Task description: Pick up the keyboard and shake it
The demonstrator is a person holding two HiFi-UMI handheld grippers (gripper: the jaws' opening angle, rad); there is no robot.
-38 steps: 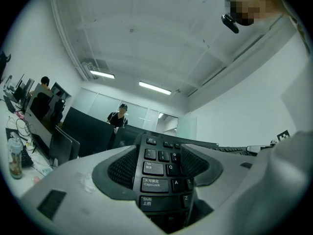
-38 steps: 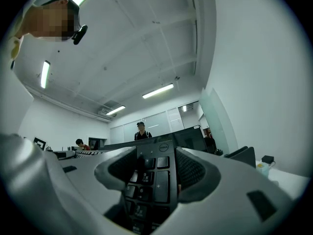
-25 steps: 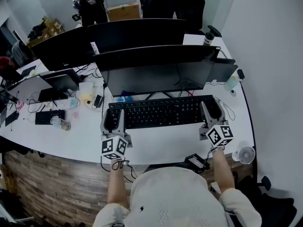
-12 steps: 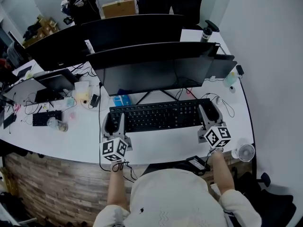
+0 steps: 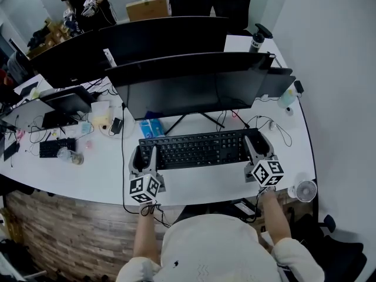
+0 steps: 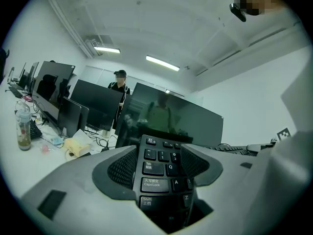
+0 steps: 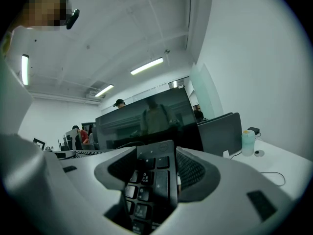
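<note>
Over the last second the long black keyboard [image 5: 197, 150] has drawn back from the foot of the wide black monitor [image 5: 188, 87] toward the near edge of the white curved desk [image 5: 88, 178]. The blue packet [image 5: 151, 126] behind it now shows more fully. The left gripper [image 5: 144, 154] is closed on the keyboard's left end, its ribbed pads pressing the board above and below the Caps Lock column, as the left gripper view [image 6: 159, 163] shows. The right gripper [image 5: 257, 144] is clamped the same way on the right end, over the number-pad keys [image 7: 154, 165]. Both gripper views look up toward the ceiling lights, so I judge the pick-up to be made or nearly made. Whether the board is fully off the desk cannot be told from above, and the shake looks yet to come. By count there are two grippers and one keyboard held between them. A second, smaller black keyboard [image 5: 51, 147] lies near the left edge. There are at least four dark screens and one small white fan [image 5: 304, 190] at the near right corner. There are three bottles: a black bottle [image 5: 257, 40] at the far right corner, a pale green bottle [image 5: 286, 98] by the right edge and a clear bottle [image 5: 66, 154] beside the smaller keyboard. One person in dark clothes [image 5: 82, 4] stands beyond the far edge.
</note>
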